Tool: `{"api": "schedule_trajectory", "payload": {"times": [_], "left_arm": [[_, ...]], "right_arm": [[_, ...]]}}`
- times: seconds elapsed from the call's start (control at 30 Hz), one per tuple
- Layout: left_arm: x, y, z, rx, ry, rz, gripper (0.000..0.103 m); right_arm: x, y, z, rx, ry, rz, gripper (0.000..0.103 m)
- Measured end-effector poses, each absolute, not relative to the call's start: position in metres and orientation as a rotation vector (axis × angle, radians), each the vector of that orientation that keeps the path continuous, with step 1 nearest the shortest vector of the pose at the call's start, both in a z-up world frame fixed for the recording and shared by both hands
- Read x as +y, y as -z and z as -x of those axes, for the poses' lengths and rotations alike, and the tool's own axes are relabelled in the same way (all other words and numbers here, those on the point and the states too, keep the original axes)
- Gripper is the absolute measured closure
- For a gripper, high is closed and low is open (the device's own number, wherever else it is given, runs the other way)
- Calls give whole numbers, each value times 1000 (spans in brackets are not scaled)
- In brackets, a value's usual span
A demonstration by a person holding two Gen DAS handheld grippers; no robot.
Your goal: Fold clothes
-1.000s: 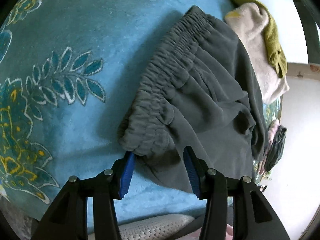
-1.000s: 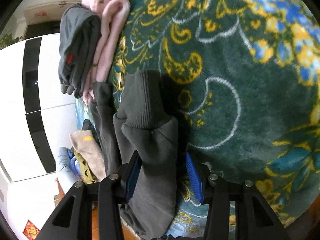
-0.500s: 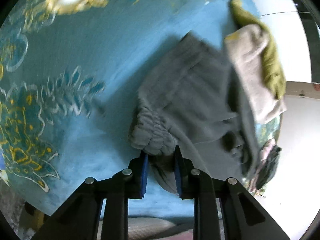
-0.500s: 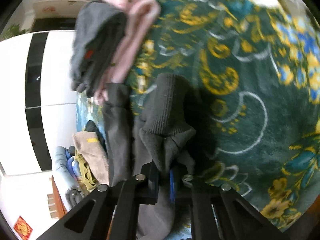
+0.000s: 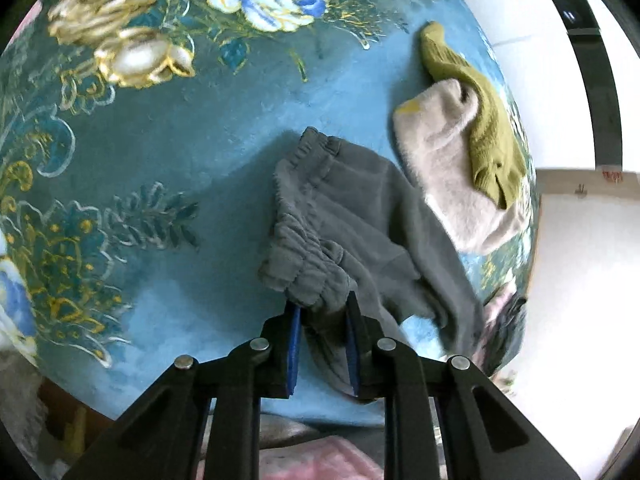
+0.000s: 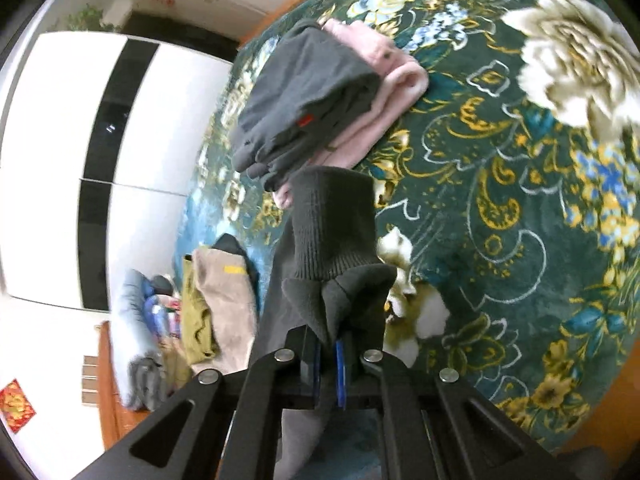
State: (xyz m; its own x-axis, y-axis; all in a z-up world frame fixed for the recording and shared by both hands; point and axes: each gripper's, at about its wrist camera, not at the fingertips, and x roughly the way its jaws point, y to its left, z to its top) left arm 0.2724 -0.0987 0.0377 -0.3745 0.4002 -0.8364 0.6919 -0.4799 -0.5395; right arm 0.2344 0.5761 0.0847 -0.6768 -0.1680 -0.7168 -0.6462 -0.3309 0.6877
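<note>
Dark grey trousers [image 5: 360, 220] lie partly lifted off a blue floral blanket [image 5: 160, 152]. In the left wrist view my left gripper [image 5: 322, 305] pinches the bunched elastic waistband; its jaws are still closing and the blue pads press on the fabric. The rest of the garment hangs away to the right. In the right wrist view my right gripper [image 6: 328, 340] is shut on the trouser leg just below its ribbed cuff [image 6: 332, 224], which stands up above the fingers. The leg droops under the gripper towards the lower left.
A beige garment [image 5: 436, 160] with an olive knit [image 5: 488, 136] on it lies right of the waistband near the bed's edge. A folded grey and pink pile [image 6: 316, 96] sits beyond the cuff. A white wardrobe [image 6: 52, 152] stands past the bed.
Both grippers went from open around the fabric to shut on it and rose. The waistband and the cuff have come up off the blanket with them.
</note>
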Motion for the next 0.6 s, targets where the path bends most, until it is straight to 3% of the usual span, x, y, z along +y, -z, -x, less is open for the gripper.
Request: {"api": "schedule_trajectory", "payload": {"times": [0.6], "left_arm": [[-155,-20,-162,1830,1736,-1482,82]], "right_arm": [[589,-48,-65,1570,-1642,1302,97]]}}
